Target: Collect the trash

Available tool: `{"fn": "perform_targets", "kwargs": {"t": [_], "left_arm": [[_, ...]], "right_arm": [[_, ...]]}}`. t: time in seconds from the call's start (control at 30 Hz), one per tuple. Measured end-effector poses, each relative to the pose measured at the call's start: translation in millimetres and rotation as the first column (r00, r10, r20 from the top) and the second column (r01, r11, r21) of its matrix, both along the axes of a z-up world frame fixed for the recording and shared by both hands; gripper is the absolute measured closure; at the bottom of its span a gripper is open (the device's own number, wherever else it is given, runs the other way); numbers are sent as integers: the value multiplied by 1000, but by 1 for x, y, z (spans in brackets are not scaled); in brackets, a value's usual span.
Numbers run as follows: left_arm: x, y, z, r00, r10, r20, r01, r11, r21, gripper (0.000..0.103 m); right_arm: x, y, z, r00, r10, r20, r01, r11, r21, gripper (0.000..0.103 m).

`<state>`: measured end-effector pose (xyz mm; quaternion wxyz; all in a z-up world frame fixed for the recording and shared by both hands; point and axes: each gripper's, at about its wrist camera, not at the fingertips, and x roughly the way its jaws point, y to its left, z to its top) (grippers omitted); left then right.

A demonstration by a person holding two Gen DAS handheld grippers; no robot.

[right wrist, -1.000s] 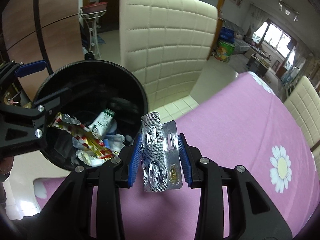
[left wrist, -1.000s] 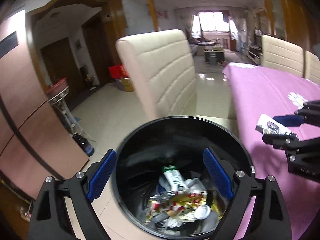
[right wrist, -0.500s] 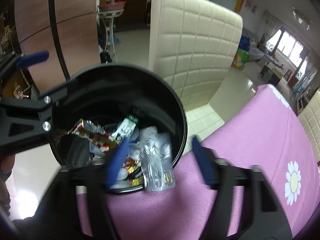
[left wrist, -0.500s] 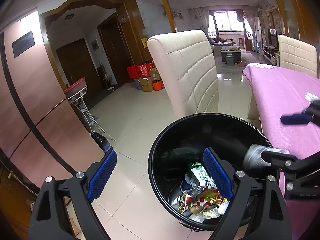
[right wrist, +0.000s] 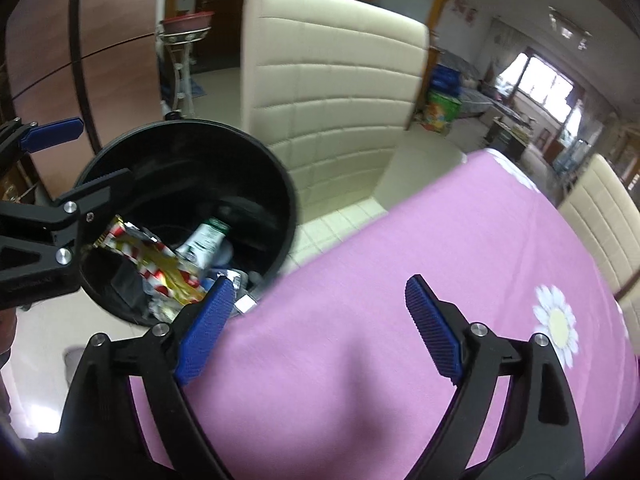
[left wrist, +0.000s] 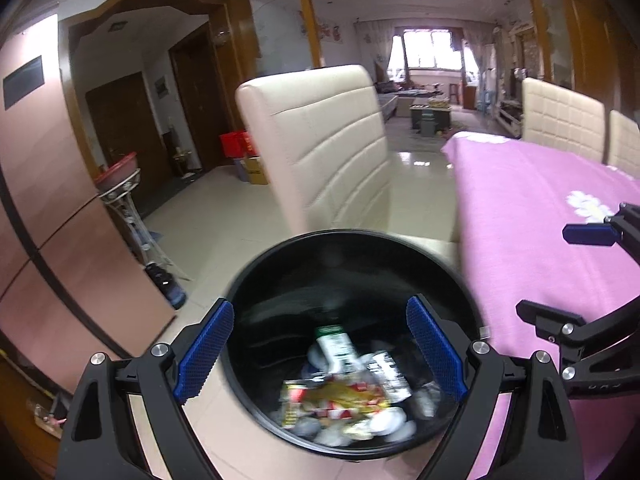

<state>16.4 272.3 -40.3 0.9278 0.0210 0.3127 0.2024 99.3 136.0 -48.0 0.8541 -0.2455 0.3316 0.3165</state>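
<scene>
Spreading the right gripper (right wrist: 318,284) wide over the pink tablecloth (right wrist: 440,220), its jaws having just been opening and nothing sitting between the blue pads. Keeping the left gripper (left wrist: 320,302) wide apart too, pressing on nothing, pointing down into the black bin (left wrist: 348,233) just off the table's edge.

Finding the task's trash lying inside that bin, in a loose heap at the bottom: 1 red-and-yellow wrapper (right wrist: 160,264), 1 green-and-white tube (right wrist: 204,240), 1 silvery foil piece (left wrist: 386,368), plus several pale crumpled scraps too blurred for counting.

Judging all of it as light and thin: the wrapper and foil probably crinkly, slippery and easily bent, the tube softer and squashable, none of it looking fragile. Advising a pinch on a free edge or corner for any flat piece, and across the narrow body for a tube, closing gently and fully, since thin foil is likely to slip from a loose pinch.

Counting outward: 2 grippers, 1 bin, 1 covered table, 1 whole daisy print (right wrist: 556,324) on the cloth, 1 cream chair (left wrist: 320,140) behind the bin and 2 more chairs (left wrist: 560,120) at the table's far side, 3 altogether. Seeing no loose trash on the visible stretch of cloth.
</scene>
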Motion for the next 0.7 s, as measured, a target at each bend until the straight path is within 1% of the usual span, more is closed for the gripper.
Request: {"fn": "perform_targets", "kwargs": {"t": [0.13, 0.27, 0.33, 0.37, 0.43, 0.5, 0.6, 0.7], "left_arm": [[10, -27, 0, 998, -56, 3, 57, 997, -45, 17], [17, -56, 1, 995, -100, 23, 102, 992, -79, 17], [22, -70, 0, 992, -126, 26, 128, 986, -108, 17], [26, -81, -3, 988, -154, 20, 155, 979, -132, 17], [31, -94, -5, 982, -187, 7, 185, 971, -153, 17], [36, -113, -7, 977, -214, -4, 211, 964, -160, 17], [39, -137, -6, 969, -245, 1, 242, 957, -162, 17], [38, -159, -8, 964, -264, -4, 260, 951, -167, 17]], "right_arm": [[2, -41, 2, 996, -86, 10, 86, 996, -5, 15], [2, -89, 7, 981, -194, 21, 194, 981, 7, 10], [3, -115, 10, 965, -261, 7, 261, 965, 25, 9], [3, -129, 11, 957, -291, -8, 291, 956, 39, 8], [3, -154, 12, 939, -342, -32, 343, 937, 61, 7], [1, -173, 12, 920, -389, -42, 391, 918, 67, 6], [-2, -198, 9, 895, -442, -60, 446, 892, 75, 5], [-6, -214, 6, 871, -486, -71, 490, 868, 78, 5]]}}
